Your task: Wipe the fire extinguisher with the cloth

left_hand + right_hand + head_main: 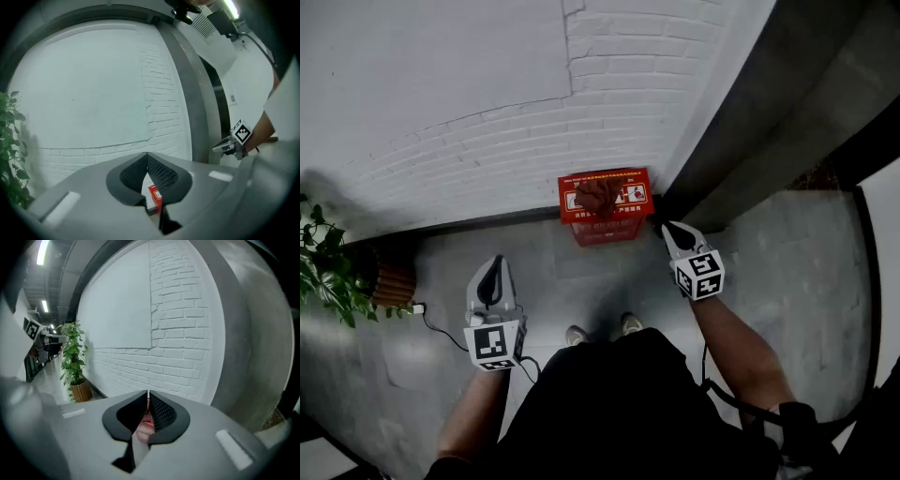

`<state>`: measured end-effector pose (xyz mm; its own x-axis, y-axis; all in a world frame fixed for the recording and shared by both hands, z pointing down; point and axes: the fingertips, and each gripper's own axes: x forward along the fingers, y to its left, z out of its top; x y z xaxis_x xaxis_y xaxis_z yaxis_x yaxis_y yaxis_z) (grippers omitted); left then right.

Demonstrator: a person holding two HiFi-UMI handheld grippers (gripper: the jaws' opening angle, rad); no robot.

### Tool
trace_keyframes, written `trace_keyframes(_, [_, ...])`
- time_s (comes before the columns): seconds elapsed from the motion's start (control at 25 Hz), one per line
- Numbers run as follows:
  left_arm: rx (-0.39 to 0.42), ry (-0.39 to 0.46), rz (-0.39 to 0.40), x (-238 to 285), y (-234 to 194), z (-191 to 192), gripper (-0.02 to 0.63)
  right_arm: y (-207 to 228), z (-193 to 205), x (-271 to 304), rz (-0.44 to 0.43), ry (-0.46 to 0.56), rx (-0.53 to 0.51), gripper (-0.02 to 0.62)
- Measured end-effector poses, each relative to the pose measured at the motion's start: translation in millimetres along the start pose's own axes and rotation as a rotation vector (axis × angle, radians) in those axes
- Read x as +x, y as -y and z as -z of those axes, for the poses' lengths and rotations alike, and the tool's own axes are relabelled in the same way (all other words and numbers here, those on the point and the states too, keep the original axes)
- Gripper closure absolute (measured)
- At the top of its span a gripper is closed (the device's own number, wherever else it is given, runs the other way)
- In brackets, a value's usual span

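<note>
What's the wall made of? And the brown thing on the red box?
The wall looks like brick painted matte white: mortar lines show through. The brown thing on the red box seems to be soft cloth, since it lies crumpled.

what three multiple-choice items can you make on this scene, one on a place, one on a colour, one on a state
1. Where does the cloth lie?
A. on the bare floor
B. on top of the red fire extinguisher box
C. over a chair

2. What colour is the brick wall behind the box?
A. white
B. yellow
C. black

3. How do the right gripper jaws stand?
A. wide apart
B. shut on the cloth
C. shut, with nothing between them

Answers:
1. B, since the head view shows the cloth bunched on the box's top.
2. A, since the bricks are painted white in all three views.
3. C, since the right gripper view shows the jaw tips meeting, with the cloth far off on the box.
</note>
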<state>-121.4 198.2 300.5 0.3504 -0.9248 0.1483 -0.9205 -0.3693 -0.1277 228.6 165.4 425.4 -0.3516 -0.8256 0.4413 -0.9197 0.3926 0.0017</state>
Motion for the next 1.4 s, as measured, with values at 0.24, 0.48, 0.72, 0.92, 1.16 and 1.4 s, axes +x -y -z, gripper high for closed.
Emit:
trace_keyframes(0.24, [-0.018, -0.036, -0.036, 22, -83, 15, 0.606, -23, -34, 72, 0.032, 0.03, -0.004, 0.592])
trace_keyframes(0.48, [0.021, -0.08, -0.092, 37, -115, 28, 0.606, -16, 11, 171, -0.015, -0.129, -0.024, 0.554])
trace_keyframes(0.72, [0.001, -0.157, -0.246, 32, -155, 21, 0.606, -14, 79, 262, -0.097, -0.378, -0.037, 0.446])
trace_keyframes(0.92, [0.02, -0.195, -0.317, 39, -174, 8, 0.606, -5, 126, 309, -0.157, -0.513, -0.031, 0.344])
trace_keyframes(1.16, [0.054, -0.254, -0.369, 55, -190, -1, 0.606, -8, 144, 355, -0.216, -0.596, -0.044, 0.342])
trace_keyframes(1.4, [0.042, -0.253, -0.419, 69, -206, -7, 0.606, -19, 158, 369, -0.253, -0.686, -0.095, 0.36])
